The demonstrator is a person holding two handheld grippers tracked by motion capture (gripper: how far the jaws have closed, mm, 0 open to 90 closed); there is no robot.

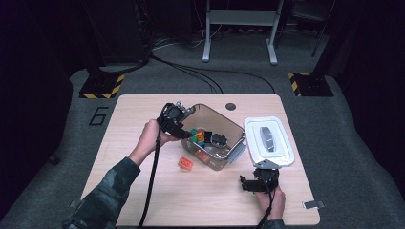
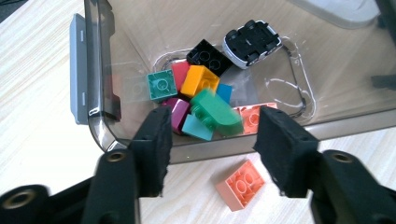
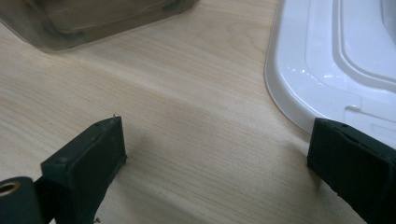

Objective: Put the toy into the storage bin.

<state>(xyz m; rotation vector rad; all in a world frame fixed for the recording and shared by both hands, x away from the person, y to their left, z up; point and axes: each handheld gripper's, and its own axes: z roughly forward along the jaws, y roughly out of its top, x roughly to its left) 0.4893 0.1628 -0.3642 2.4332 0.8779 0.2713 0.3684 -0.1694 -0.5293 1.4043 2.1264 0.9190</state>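
Blocks (image 2: 201, 100) and a toy car (image 2: 252, 43) lie in the bin (image 1: 235, 155); lid (image 1: 286, 157) right of it.

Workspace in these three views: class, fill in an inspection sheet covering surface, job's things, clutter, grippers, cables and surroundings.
Surface: light wooden table.
Job's things: clear bin holding coloured bricks; green brick, blurred, on top of the pile; salmon brick on the table outside it.
Clutter: toy car upside down in the bin; white lid beside it.
Grippers: left gripper open above the bin; right gripper open, nothing between its jaws.
Cables: black cable trailing from the left gripper.
Surroundings: grey floor, hazard-striped bases.
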